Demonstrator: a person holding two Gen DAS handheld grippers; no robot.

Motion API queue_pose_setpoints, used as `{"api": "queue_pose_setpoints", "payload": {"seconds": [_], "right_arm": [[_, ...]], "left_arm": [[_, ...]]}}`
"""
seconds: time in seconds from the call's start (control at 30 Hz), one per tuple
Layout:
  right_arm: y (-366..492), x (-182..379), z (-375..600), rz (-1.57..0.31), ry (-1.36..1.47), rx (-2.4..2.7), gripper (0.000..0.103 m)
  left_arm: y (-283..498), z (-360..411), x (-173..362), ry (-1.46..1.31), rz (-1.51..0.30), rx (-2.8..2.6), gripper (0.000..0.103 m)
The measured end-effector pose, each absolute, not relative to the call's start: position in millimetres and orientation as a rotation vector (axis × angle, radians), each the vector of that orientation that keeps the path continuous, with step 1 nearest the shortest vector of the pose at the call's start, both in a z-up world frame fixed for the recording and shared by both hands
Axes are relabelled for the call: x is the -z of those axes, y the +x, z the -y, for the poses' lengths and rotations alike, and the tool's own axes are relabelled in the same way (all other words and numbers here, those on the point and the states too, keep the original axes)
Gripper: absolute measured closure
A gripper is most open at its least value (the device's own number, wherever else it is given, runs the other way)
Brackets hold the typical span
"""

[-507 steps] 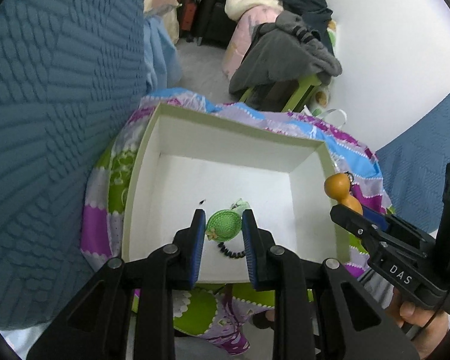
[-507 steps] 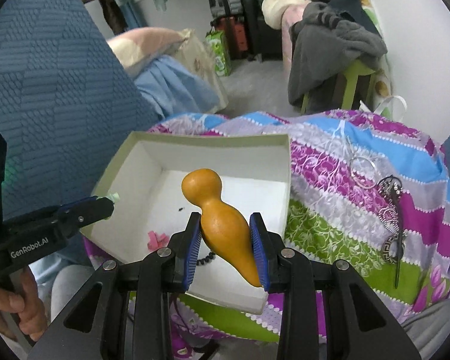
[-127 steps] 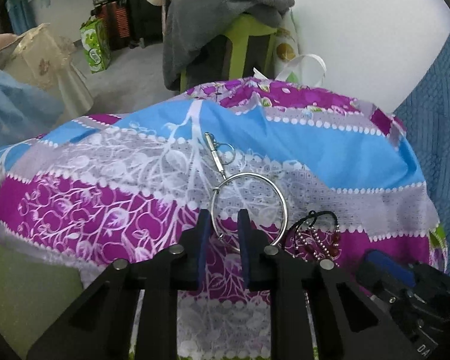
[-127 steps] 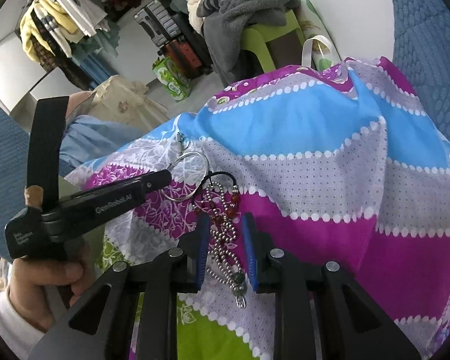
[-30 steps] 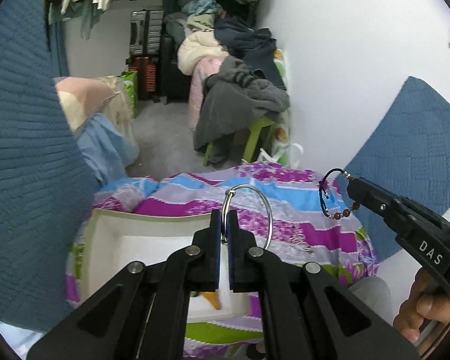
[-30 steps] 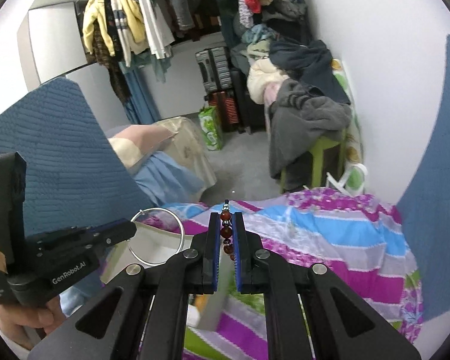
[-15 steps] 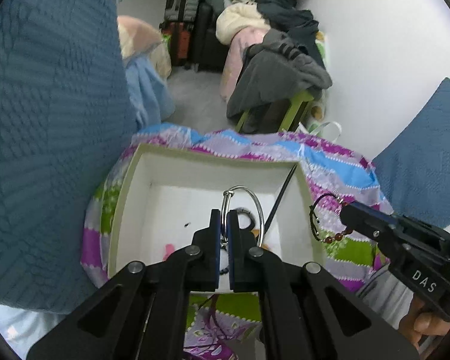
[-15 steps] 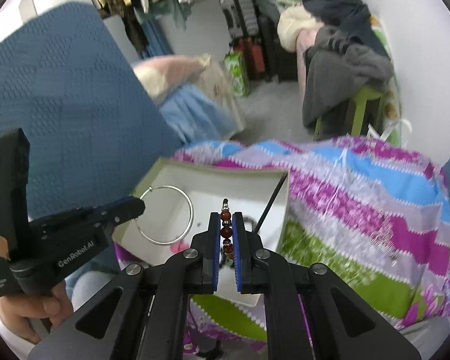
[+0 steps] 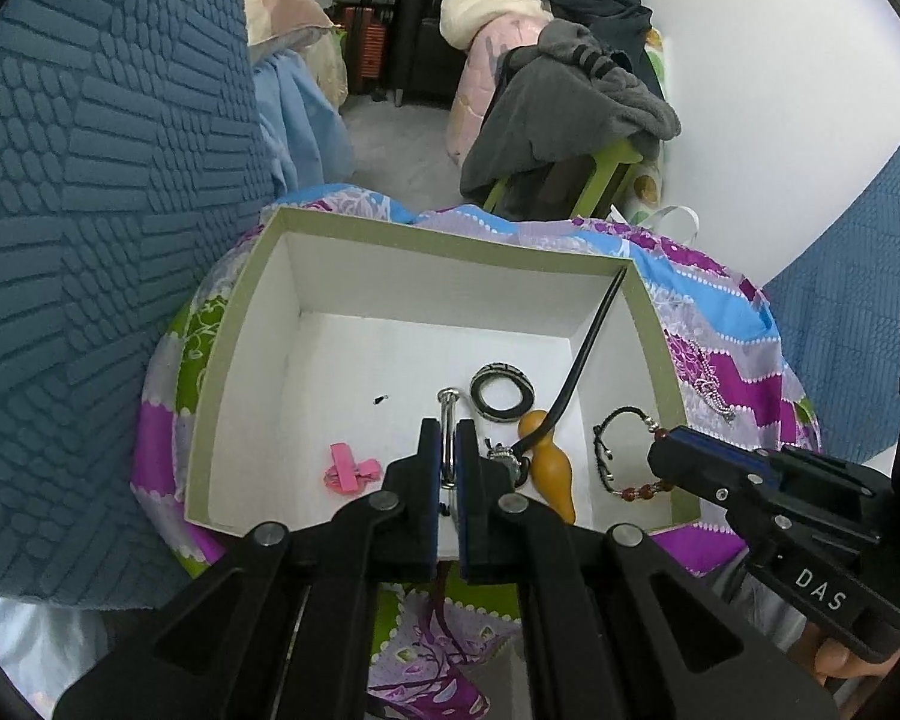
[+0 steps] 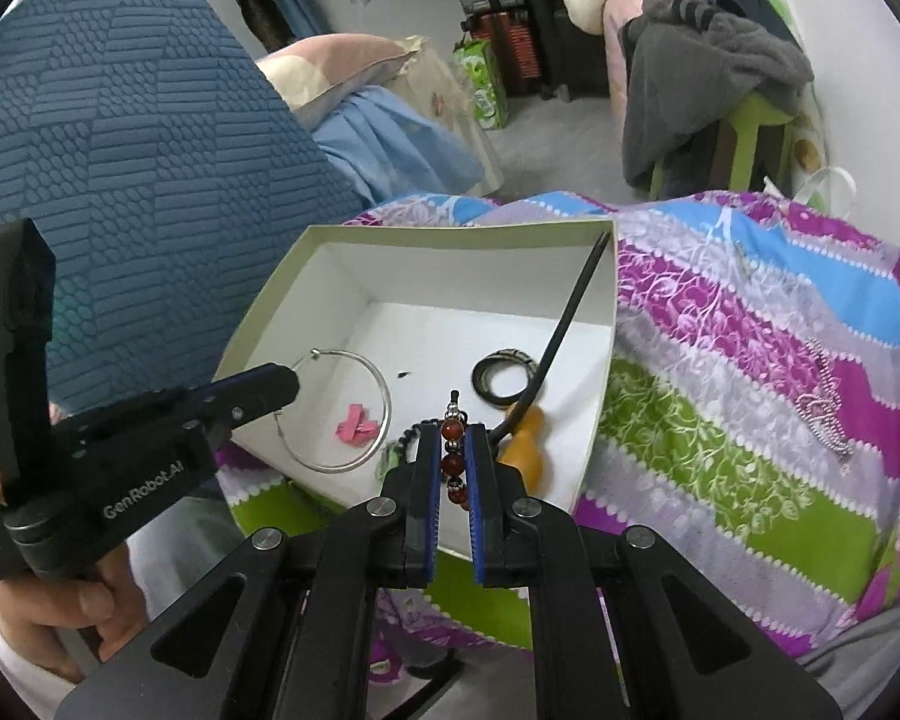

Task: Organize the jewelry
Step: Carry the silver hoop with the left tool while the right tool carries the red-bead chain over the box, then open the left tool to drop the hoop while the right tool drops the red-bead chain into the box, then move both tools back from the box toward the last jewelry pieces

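Observation:
A white open box [image 9: 252, 312] [image 10: 270, 324] sits on the patterned cloth. My left gripper [image 9: 448, 450] is shut on a silver ring bangle [image 10: 384, 402], seen edge-on in the left wrist view [image 9: 448, 420], held over the box's near side. My right gripper [image 10: 453, 456] is shut on a red bead bracelet [image 10: 453, 463] with a black cord loop [image 9: 615, 420], held over the box's near right corner. Inside the box lie a black bangle [image 9: 503, 399], an orange gourd pendant [image 9: 552, 468], a black hair stick [image 9: 588, 348] and a pink clip [image 9: 348, 468].
A silver chain piece [image 10: 825, 408] [image 9: 711, 387] lies on the cloth right of the box. A blue textured cushion [image 9: 90, 180] rises at the left. A green stool with grey clothes [image 9: 570, 120] stands behind, and a white wall is at the right.
Both grippers have come down closer to the box with their jewelry. The silver bangle has turned edge-on in the left wrist view. Earlier, both pieces were picked up from the cloth.

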State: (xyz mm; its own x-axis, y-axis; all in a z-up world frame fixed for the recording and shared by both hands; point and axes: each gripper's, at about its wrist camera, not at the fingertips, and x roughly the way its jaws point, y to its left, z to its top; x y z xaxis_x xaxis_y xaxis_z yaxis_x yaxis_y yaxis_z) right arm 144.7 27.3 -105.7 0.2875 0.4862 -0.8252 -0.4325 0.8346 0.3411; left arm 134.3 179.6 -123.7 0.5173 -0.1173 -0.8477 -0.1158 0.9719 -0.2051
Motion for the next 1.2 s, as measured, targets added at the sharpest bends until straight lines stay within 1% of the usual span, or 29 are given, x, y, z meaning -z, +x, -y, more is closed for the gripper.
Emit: {"api": "queue_pose_setpoints", "payload": {"seconds": [0.07,0.1,0.13,0.17,0.2,0.23,0.27,0.3,0.53,0.7,0.87,0.93,1.03,1.2], "right_arm": [[145,102,-25,-1.114,0.063,-0.618,0.084],[146,99,-23,-1.107,0.068,-0.621,0.078],[146,97,-21,-1.099,0.074,-0.627,0.077],[146,92,-18,-1.089,0.076,-0.634,0.077],[146,87,-15,-1.074,0.076,-0.641,0.077],[144,80,-11,-1.047,0.073,-0.647,0.077],[143,74,-7,-1.025,0.069,-0.649,0.077],[143,67,-3,-1.001,0.064,-0.649,0.077],[141,30,53,-0.844,0.043,-0.599,0.077],[145,29,98,-0.802,0.044,-0.530,0.077],[155,54,141,-0.816,0.047,-0.457,0.077],[160,68,154,-0.831,0.043,-0.437,0.075],[168,93,174,-0.862,0.054,-0.423,0.074],[184,131,195,-0.925,0.071,-0.396,0.074]], "left_arm": [[136,-178,123,-0.251,-1.033,-0.024,0.099],[136,-180,121,-0.256,-1.033,-0.033,0.099],[137,-179,119,-0.265,-1.027,-0.031,0.098],[137,-179,117,-0.274,-1.021,-0.025,0.095],[137,-178,114,-0.283,-1.016,-0.021,0.090],[137,-176,110,-0.284,-1.007,-0.022,0.075],[137,-172,106,-0.275,-0.991,-0.024,0.063],[136,-168,101,-0.264,-0.970,-0.025,0.062],[142,-131,74,-0.260,-0.892,0.048,0.062],[155,-93,66,-0.265,-0.873,0.129,0.062],[177,-54,72,-0.295,-0.889,0.213,0.062],[190,-37,78,-0.309,-0.909,0.241,0.062],[214,-15,91,-0.326,-0.948,0.264,0.064],[257,11,121,-0.349,-1.042,0.273,0.064]]}}
